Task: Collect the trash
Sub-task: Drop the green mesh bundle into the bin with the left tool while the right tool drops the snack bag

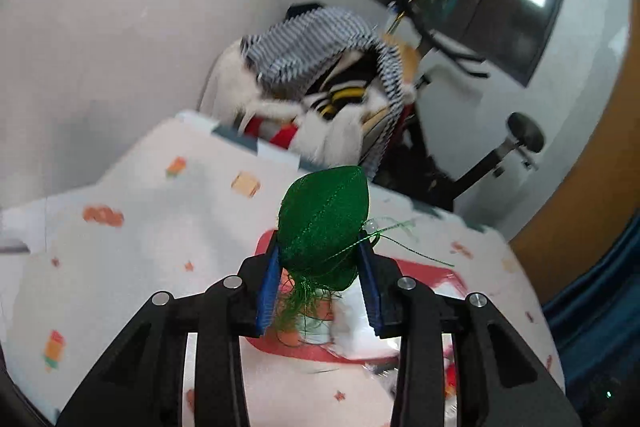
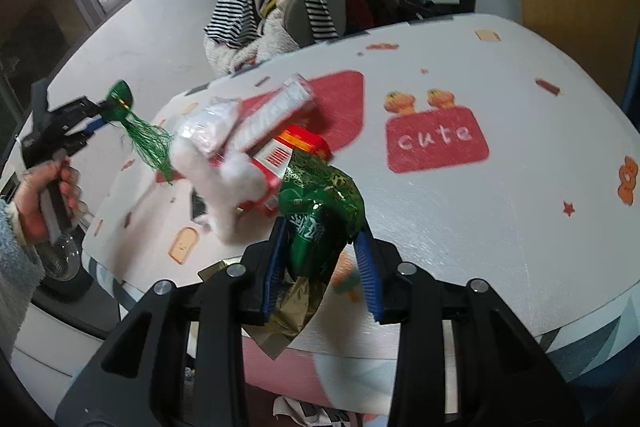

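A crumpled green foil wrapper (image 2: 320, 223) is clamped between the blue pads of the right gripper (image 2: 322, 263), just above the near edge of the white patterned table (image 2: 500, 227). Behind the wrapper, a pile of red-and-white packaging (image 2: 256, 143) is seen on the table. To the left of the pile and off the table's edge, a green mesh ornament with a tassel (image 1: 324, 227) is gripped by the left gripper (image 1: 320, 279), held by a hand (image 2: 44, 199). Beyond the table, a chair draped with striped clothing (image 2: 272, 3) is visible.

The word "cute" stands in white on the tablecloth's (image 2: 500, 227) red patch (image 2: 438, 141).
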Demonstrator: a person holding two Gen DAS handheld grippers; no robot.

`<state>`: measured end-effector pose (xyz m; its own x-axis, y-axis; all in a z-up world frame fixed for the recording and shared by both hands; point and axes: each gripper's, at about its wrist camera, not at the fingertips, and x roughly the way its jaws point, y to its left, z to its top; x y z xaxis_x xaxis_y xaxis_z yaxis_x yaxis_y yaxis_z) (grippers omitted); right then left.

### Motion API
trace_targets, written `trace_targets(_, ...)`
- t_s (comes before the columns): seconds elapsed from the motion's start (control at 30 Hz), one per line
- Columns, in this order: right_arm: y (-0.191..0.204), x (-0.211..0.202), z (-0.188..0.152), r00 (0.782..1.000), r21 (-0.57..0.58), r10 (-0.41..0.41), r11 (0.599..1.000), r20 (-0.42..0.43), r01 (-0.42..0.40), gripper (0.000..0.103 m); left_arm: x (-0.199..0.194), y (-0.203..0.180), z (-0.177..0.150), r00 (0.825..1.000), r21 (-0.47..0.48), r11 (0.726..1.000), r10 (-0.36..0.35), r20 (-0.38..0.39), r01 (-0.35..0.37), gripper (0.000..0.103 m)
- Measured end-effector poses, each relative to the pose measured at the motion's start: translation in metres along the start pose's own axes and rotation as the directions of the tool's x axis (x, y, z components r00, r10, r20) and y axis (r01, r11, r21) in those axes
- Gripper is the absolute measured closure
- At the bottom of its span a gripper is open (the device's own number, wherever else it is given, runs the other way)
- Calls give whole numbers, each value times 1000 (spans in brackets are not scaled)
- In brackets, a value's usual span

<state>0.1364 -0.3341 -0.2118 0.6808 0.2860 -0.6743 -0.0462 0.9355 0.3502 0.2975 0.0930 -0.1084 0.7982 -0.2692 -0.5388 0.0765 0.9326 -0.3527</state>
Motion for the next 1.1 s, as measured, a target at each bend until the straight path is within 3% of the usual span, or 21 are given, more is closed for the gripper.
trace_targets(0.27, 28, -24, 1, 999, -53, 39, 998, 7, -39, 67, -86, -34, -22, 994, 110, 988, -104, -18, 105, 68)
trace_targets(0.5, 50, -55, -15, 998, -92, 65, 994, 15, -64, 67, -141, -60, -97, 976, 155, 966, -193, -104, 208, 68)
trace_targets(0.63, 57, -69, -29, 998, -109, 69, 992, 6, -68, 67, -163, -76, -150, 957, 178, 949, -230, -178, 261, 68)
trace_targets(0.73, 62, -77, -42, 997, -125, 71, 990, -5, -71, 67, -169, -80, -184, 941, 185, 940, -242, -235, 288, 67)
trace_targets(0.9, 64, -84, -63, 997, -129, 71, 989, -28, -75, 67, -162, -84, -247, 915, 193, 945, -184, -359, 265, 67)
trace_targets(1.1, 65, -85, -83, 996, -137, 70, 987, -63, -78, 67, -149, -82, -287, 891, 174, 953, -155, -426, 249, 65)
